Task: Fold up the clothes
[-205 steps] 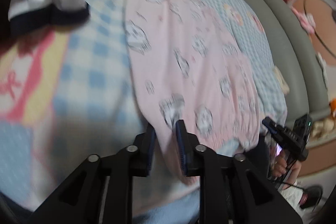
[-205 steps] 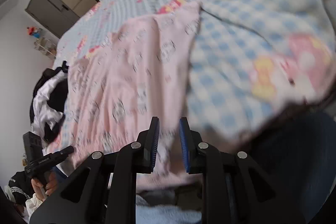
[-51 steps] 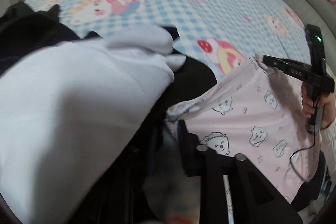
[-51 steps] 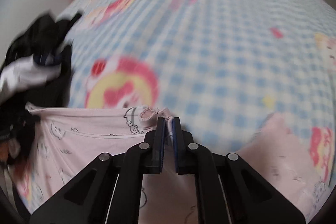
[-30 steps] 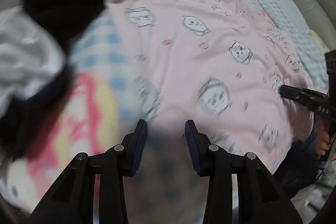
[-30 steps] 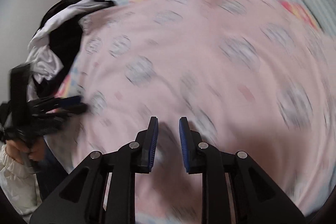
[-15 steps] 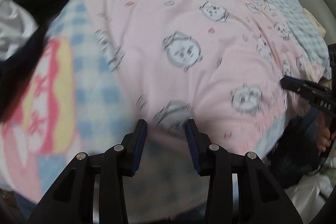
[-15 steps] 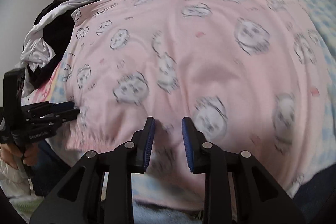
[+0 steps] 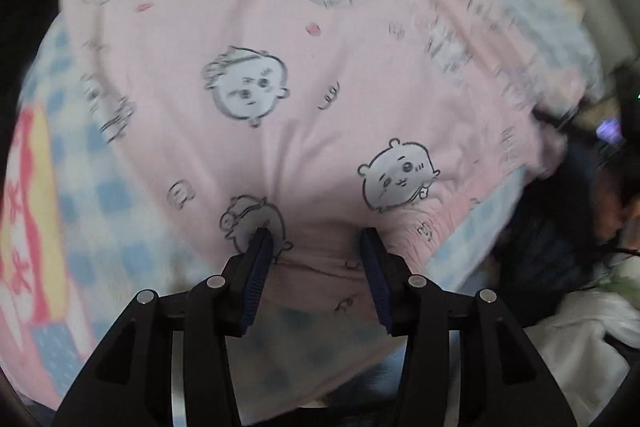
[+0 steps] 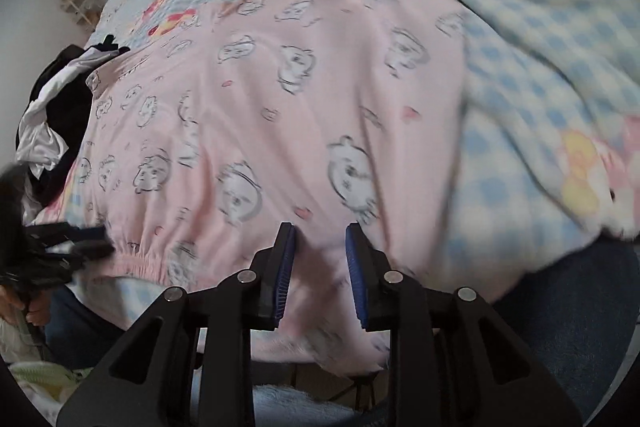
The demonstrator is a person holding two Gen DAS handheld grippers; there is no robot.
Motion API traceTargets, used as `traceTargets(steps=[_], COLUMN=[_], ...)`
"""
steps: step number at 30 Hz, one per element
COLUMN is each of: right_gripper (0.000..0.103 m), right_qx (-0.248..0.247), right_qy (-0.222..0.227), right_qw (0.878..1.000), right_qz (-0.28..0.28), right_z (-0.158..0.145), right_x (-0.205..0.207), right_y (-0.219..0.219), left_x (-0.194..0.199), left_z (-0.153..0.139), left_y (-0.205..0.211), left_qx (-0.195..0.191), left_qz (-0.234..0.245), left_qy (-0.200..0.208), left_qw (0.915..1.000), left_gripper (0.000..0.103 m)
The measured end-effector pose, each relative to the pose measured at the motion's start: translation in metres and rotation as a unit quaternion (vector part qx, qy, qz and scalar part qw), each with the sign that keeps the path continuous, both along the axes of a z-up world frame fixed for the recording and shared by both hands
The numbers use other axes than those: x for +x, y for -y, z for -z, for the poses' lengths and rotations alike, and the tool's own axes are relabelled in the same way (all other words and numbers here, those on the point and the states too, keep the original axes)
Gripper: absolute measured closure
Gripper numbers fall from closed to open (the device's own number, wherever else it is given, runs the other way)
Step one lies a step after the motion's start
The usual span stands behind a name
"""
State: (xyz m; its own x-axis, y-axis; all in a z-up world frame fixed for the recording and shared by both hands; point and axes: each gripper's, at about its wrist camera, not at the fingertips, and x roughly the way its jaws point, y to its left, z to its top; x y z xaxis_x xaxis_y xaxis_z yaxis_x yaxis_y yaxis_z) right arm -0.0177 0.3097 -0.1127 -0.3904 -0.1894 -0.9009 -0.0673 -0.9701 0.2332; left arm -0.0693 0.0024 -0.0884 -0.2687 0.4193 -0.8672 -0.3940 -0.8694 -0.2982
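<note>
Motion blur smears the pink garment toward 2 o'clock. The left gripper appears blurred at 9 o'clock. The dark clothes pile is cut off there.

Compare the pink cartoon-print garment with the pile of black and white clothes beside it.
The pink cartoon-print garment lies spread flat over the blue checked bedspread; the pile of black and white clothes is crumpled in a heap. The pink garment is printed with little faces; the pile looks plain. Both rest on the bed.
</note>
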Motion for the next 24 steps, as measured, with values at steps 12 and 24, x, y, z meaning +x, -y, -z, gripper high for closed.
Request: traceTargets(steps=[12, 24], right_gripper=[0.075, 0.051], right_qx=[-0.002, -0.018], right_qy=[-0.066, -0.033], right_qw=[0.997, 0.994], right_qz=[0.029, 0.103], right_z=[-0.047, -0.010], right_x=[-0.060, -0.179], right_y=[-0.045, -0.128], left_x=[-0.072, -0.243], left_z=[-0.022, 0.010], left_y=[-0.058, -0.168], left_qx=[-0.041, -0.024], left_qz=[0.044, 0.015], left_qy=[-0.058, -0.074], left_qw=[0.9965, 0.9968], left_gripper=[0.061, 0.053])
